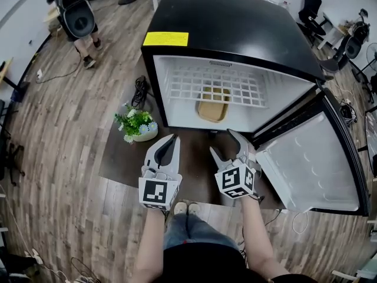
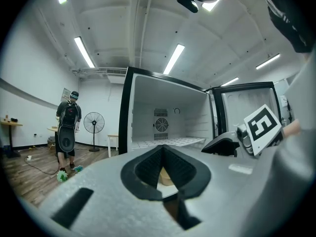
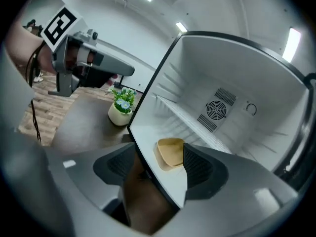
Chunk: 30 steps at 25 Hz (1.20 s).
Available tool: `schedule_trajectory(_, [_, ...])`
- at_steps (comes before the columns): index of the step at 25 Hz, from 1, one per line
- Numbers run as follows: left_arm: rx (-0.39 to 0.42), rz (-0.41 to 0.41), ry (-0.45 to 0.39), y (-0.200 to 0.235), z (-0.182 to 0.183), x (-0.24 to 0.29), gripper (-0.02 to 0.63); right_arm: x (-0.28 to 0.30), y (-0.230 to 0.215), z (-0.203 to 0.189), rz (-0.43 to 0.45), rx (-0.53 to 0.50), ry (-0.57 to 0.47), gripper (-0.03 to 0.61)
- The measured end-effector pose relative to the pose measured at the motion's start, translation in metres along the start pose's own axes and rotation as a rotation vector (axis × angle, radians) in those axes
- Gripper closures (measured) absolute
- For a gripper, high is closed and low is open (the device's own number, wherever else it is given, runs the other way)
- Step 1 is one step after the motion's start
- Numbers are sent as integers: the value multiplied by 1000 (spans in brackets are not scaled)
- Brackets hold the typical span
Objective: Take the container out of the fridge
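Note:
A small black fridge (image 1: pixel 224 28) stands open on the floor, its door (image 1: pixel 312 158) swung out to the right. A tan container (image 1: pixel 213 108) lies on the fridge floor under a white wire shelf (image 1: pixel 218 84). It also shows between the jaws in the right gripper view as the container (image 3: pixel 170 152), and as a sliver of container (image 2: pixel 165 177) in the left gripper view. Both grippers hover in front of the opening, short of the fridge. My left gripper (image 1: pixel 172 141) has its fingertips together and holds nothing. My right gripper (image 1: pixel 227 143) is open and empty.
A white pot of flowers (image 1: pixel 137 125) sits on the dark mat (image 1: pixel 118 158) left of the fridge, with black cables (image 1: pixel 140 90) behind it. A person with a backpack (image 1: pixel 76 13) stands far left. A standing fan (image 2: pixel 94 123) and office chairs (image 1: pixel 309 7) are farther off.

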<state>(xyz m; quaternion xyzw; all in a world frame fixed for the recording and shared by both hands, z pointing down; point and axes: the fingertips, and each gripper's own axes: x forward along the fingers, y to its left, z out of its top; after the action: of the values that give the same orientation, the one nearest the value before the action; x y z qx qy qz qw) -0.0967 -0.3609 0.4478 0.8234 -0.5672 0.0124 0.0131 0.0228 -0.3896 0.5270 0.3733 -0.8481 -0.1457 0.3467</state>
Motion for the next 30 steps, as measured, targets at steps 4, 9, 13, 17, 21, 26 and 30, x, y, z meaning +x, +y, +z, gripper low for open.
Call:
schedule_trajectory(4, [-14,-3,1,6,-4,9,608,27,3,-5,38,-85,73,279])
schedule_trajectory(9, [-19,2,19,13,-14,9,609,57,6,-15,69,-163,145,281])
schedule_trajectory(13, [-27,14,26,13,-17,14,609,79,0,-27,103,-220,191,281])
schedule_trajectory(17, [-29,24,36,11,-18,13,608,93,-3,-42,138,-264,248,293])
schedule_trajectory(21, [-41,36,33,24,-25,7,607,114,6,-51,173,-297,299,322])
schedule_trajectory(26, [-46,45,49,37,-29,7,608,135,4,-54,206,-325,343,363])
schedule_trajectory(30, [-51,54,37,39,-28,5,608,142,5,-60,226,-343,364,415])
